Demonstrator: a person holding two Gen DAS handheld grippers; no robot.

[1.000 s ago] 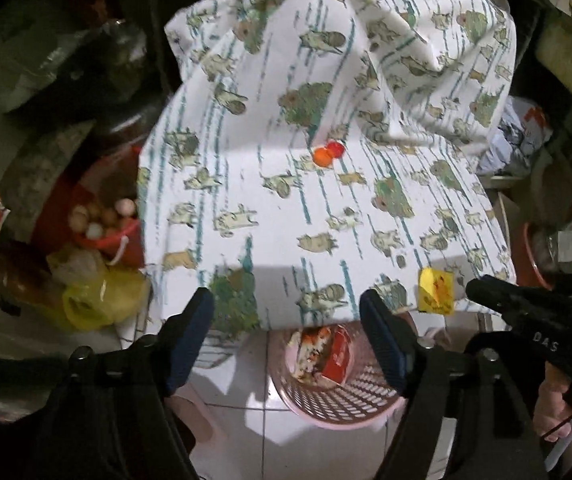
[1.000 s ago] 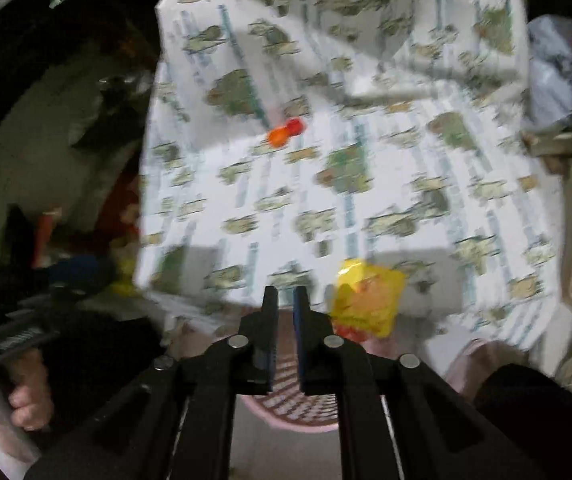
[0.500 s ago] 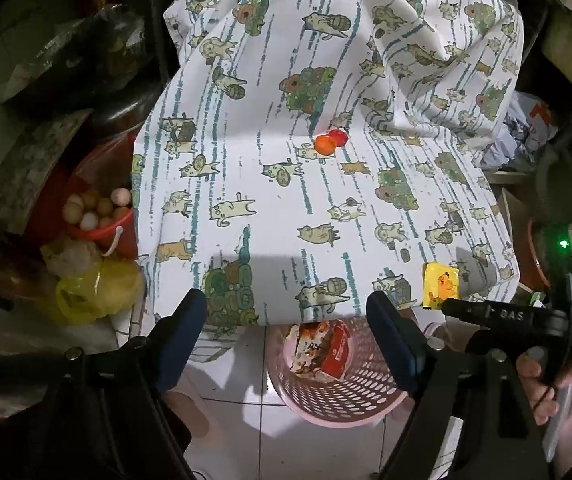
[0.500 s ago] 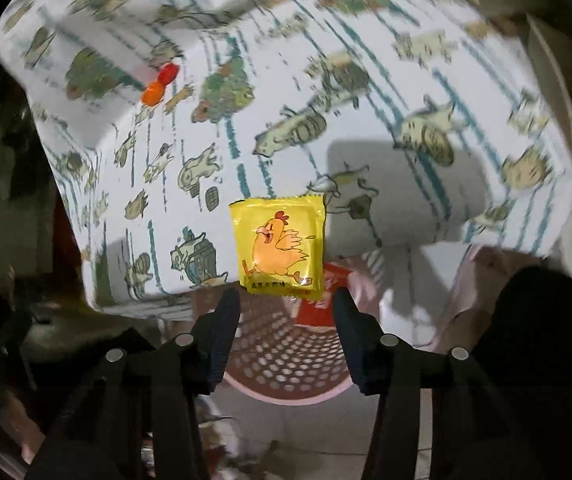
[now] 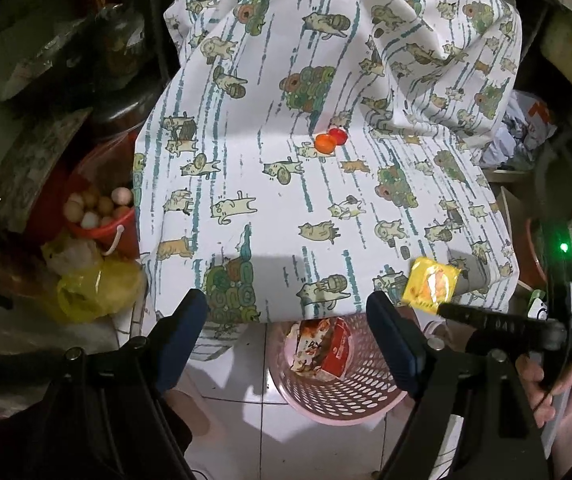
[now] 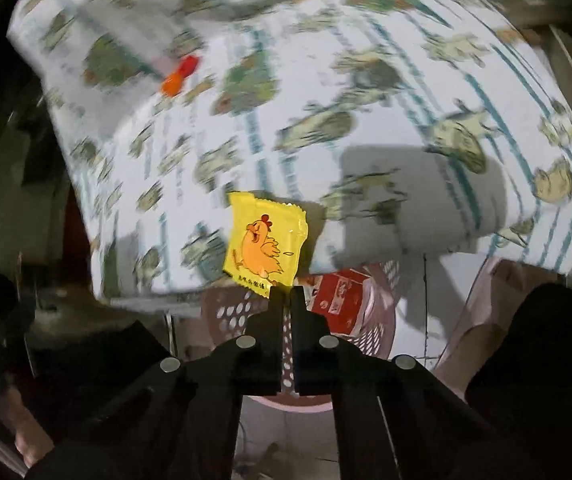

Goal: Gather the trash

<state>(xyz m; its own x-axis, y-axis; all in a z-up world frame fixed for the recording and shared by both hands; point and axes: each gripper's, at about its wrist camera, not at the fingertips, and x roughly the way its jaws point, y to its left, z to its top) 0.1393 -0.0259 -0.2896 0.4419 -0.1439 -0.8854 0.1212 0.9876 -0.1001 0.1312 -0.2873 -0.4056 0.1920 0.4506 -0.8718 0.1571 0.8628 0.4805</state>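
Observation:
A yellow packet with a cartoon chicken sits at the near edge of the cloth-covered table. My right gripper is shut on the packet's lower corner; it also shows in the left wrist view. A pink perforated basket stands on the floor below the table edge, holding red and white wrappers. My left gripper is open and empty above the basket. Two small orange and red candies lie mid-table.
A red bucket of eggs and a yellow plastic bag sit left of the table. Dark clutter fills the left side. Crumpled bags lie at the right. The floor is white tile.
My right gripper opened around the yellow packet, then shut on its lower corner. The left gripper has barely moved.

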